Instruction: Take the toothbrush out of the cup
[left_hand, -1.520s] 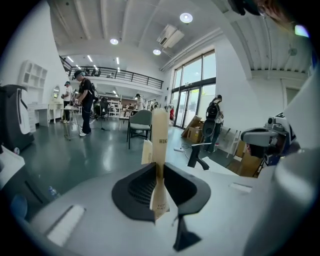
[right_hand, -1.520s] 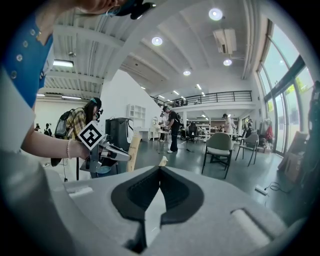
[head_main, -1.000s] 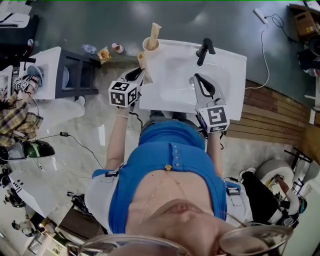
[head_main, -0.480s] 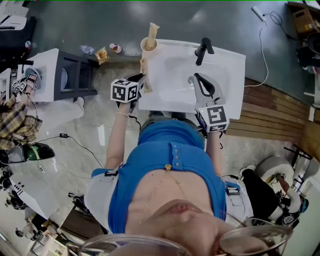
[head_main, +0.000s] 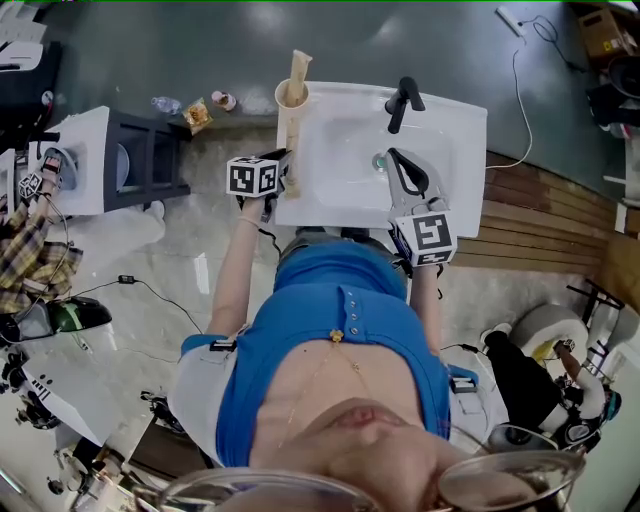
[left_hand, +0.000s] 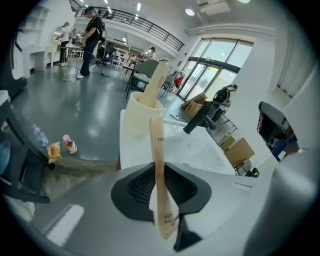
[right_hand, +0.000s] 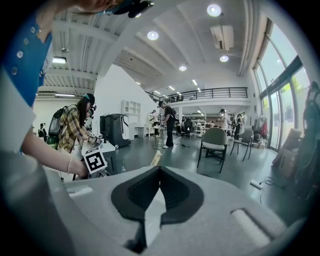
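White sink, head view: the left gripper holds a paper-wrapped toothbrush along the sink's left edge, out of the cup at the corner, where a second wrapped toothbrush stands; the right gripper hovers over the basin. Left gripper view: the jaws, which have just been opening, touch the wrapper on both sides. Right gripper view: the empty jaws are pressed together.

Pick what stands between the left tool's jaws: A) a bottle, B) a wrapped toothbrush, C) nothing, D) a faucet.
B: the left gripper view shows a wrapped toothbrush standing between the jaws of the left tool, which have just been opening.
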